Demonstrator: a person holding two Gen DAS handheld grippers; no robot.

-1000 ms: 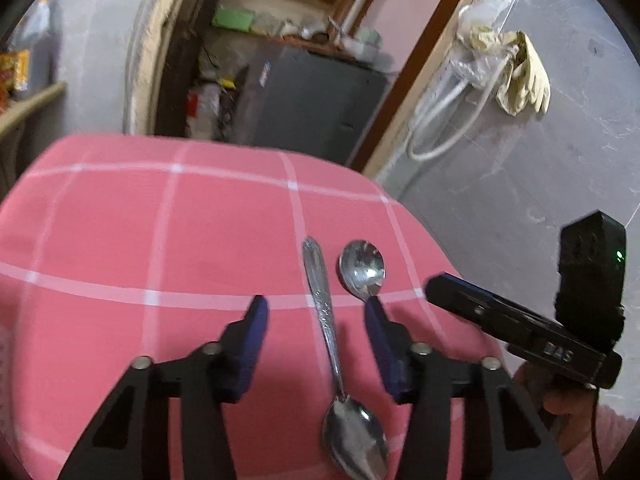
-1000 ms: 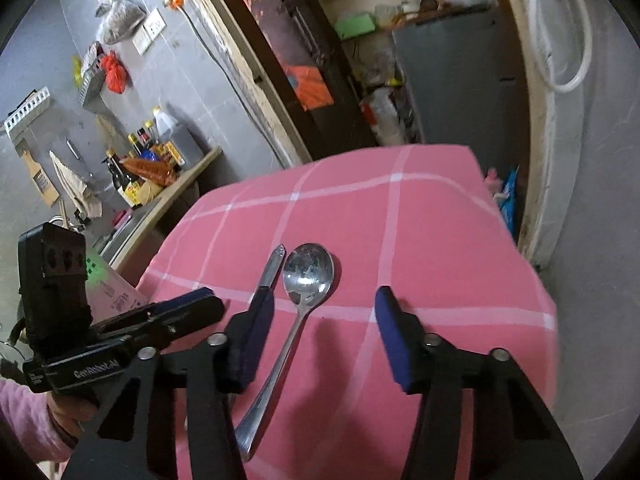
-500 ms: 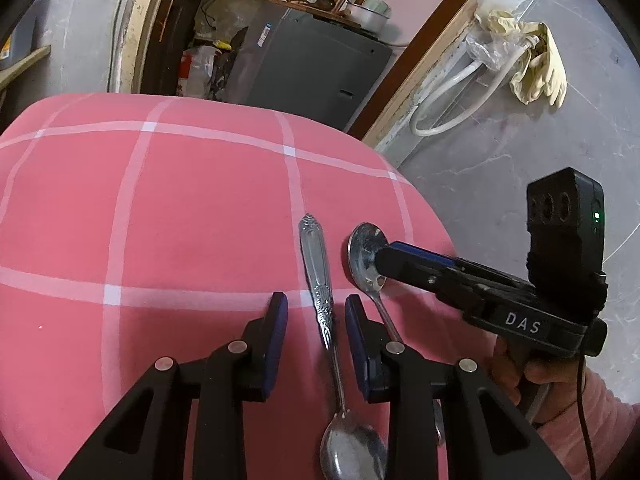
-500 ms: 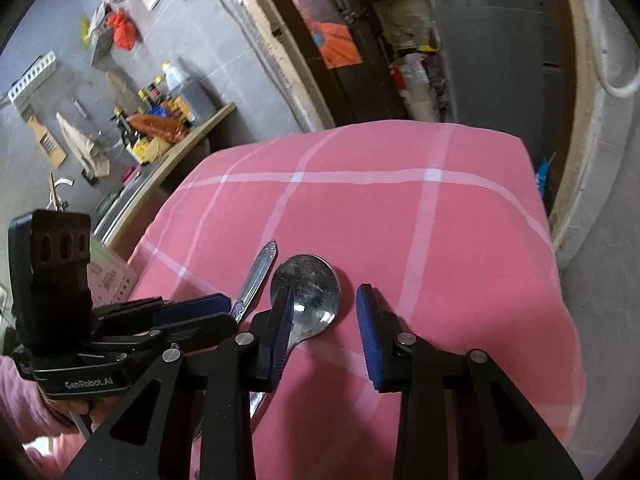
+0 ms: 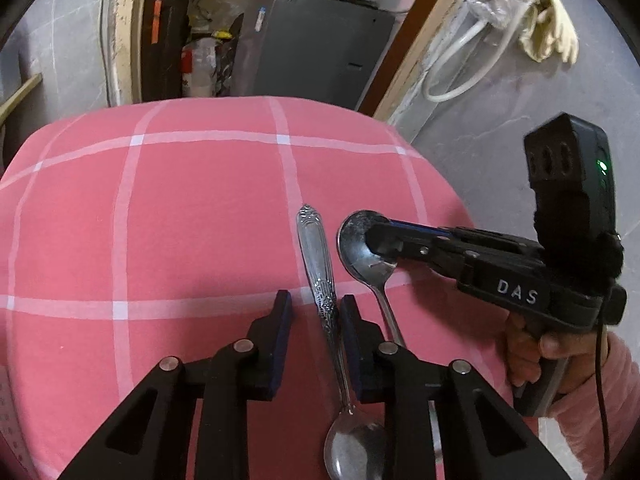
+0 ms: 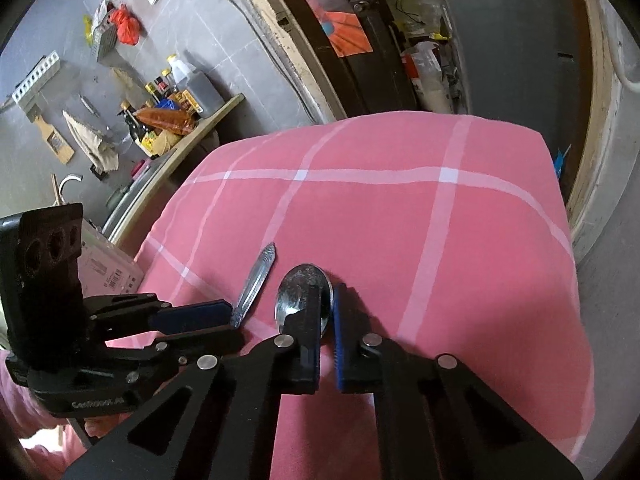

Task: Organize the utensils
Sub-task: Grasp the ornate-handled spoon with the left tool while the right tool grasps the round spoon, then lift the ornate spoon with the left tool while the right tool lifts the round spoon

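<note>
Two steel spoons lie side by side on the pink checked tablecloth [image 5: 180, 220]. The patterned-handle spoon [image 5: 320, 280] points its handle away, bowl near me; its handle also shows in the right wrist view [image 6: 256, 284]. My left gripper [image 5: 314, 312] straddles that handle, jaws narrowed but still apart from it. The plain spoon [image 5: 362, 248] has its bowl far from me. My right gripper [image 6: 328, 308] has nearly shut across that bowl [image 6: 298, 292], with the bowl's right edge between the pads. It also shows in the left wrist view [image 5: 380, 236].
The table's far edge drops to a doorway with a grey cabinet [image 5: 312, 48]. A grey wall with a hose and gloves [image 5: 548, 36] is on the right. A shelf with bottles [image 6: 176, 100] and a white box [image 6: 108, 268] stand left of the table.
Both grippers have moved forward and down over the spoons. Both jaws have narrowed from wide open, the right one to a thin gap at the plain spoon's bowl.
</note>
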